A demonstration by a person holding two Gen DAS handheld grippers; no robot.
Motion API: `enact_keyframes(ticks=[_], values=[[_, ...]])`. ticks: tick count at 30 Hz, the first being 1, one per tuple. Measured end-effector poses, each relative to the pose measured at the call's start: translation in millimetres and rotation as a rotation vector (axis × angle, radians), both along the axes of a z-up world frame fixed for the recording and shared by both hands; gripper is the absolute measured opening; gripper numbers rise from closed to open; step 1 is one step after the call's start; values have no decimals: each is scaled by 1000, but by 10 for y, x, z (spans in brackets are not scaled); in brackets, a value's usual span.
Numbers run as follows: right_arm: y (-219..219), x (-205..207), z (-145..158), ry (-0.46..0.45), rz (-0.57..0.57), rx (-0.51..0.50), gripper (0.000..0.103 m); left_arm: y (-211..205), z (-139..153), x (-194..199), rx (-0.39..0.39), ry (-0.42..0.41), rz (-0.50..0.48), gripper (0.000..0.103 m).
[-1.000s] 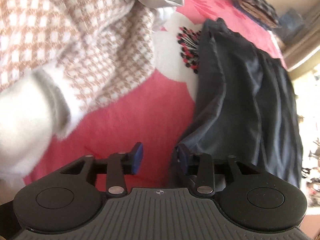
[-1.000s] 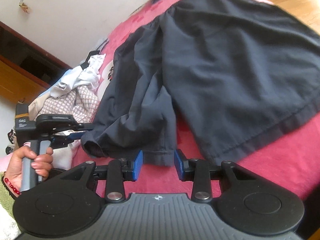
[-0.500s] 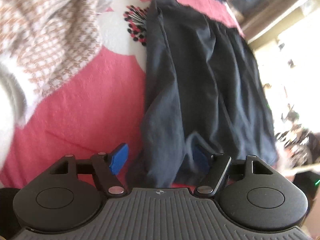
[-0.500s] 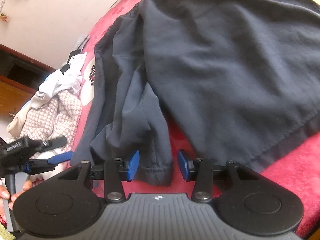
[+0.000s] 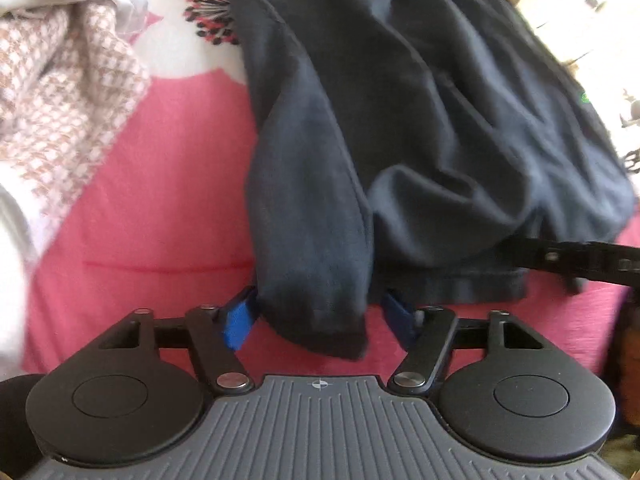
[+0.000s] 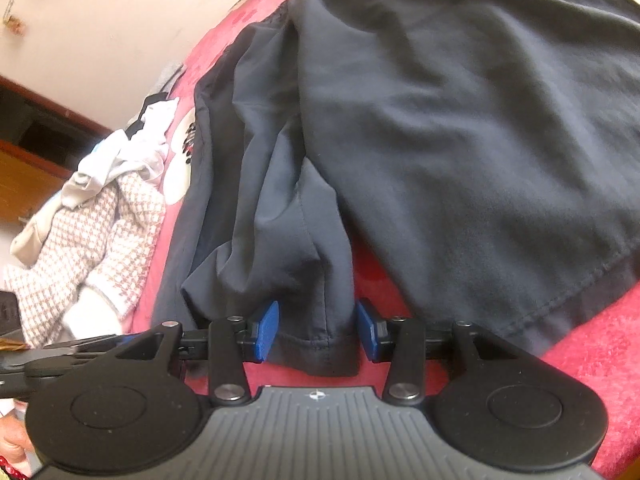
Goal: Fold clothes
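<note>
right wrist view: dark shorts (image 6: 460, 140) lie lengthwise, hem toward open jaws.

- Dark garment (image 5: 400, 120) runs off the left wrist view at 12 o'clock, and off the right wrist view at 3 o'clock.
- Checked knit (image 5: 60, 92) is blurred and cut at 9 o'clock.
- Hand (image 6: 12, 446) barely shows at 8 o'clock.

No readable text, label, brand or number is visible in either view; only a small crosshair mark (image 5: 319, 384) is printed on each hand-held gripper's grey body.
</note>
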State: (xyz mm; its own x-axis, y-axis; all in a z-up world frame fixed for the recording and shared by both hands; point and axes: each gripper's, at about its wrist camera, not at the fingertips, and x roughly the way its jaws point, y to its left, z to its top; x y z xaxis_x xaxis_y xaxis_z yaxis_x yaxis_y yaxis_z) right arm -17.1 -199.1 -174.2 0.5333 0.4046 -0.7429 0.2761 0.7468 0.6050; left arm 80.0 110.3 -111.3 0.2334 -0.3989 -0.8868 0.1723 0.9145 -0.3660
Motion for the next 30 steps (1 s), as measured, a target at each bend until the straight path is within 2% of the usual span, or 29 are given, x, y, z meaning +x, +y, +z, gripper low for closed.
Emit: enact_keyframes(ticks=[1, 2, 3, 5, 7, 10, 12, 14, 16, 18, 21, 24, 26, 27, 28, 29, 30], values=[[30, 11, 0, -6, 12, -15, 45, 1, -14, -12, 5, 3, 5, 47], [72, 20, 4, -13, 28, -39, 41, 3, -28, -24, 11, 6, 10, 43], [112, 26, 16, -22, 47, -71, 37, 4, -41, -37, 16, 9, 15, 32], [157, 34, 44, -36, 83, -103, 3, 7, -69, -61, 27, 15, 25, 18], [140, 14, 88, -62, 76, -73, 3, 10, -96, -86, 38, 20, 34, 11], [20, -95, 295, -140, 45, -29, 3, 450, -71, -26, -246, 188, 191, 7], [-119, -204, 423, -169, 15, 57, 3, 667, -96, -32, -401, 297, 264, 7], [-248, -278, 483, -152, 21, 171, 3, 779, -81, -42, -441, 325, 275, 7], [-310, -308, 458, -105, 42, 246, 3, 826, -95, -26, -432, 343, 279, 7], [-278, -304, 331, -16, 75, 281, 3, 874, -120, 15, -420, 354, 285, 8], [-203, -291, 36, 133, 62, 273, 3, 834, -116, 62, -357, 325, 279, 9], [-156, -278, -124, 194, 40, 160, 8, 868, -28, -21, -307, 312, 293, 13], [-123, -298, -142, 212, 41, 95, 15, 900, -15, -4, -290, 293, 301, 15], [-119, -324, -115, 204, 49, 87, 19, 927, -3, 7, -285, 285, 306, 17], [-108, -346, -65, 196, 62, 57, 31, 946, 2, 19, -281, 273, 312, 17], [-82, -356, 12, 183, 81, 2, 38, 973, 28, 27, -278, 261, 315, 19], [-53, -366, 95, 169, 100, -61, 39, 1000, 54, 36, -274, 249, 319, 21]])
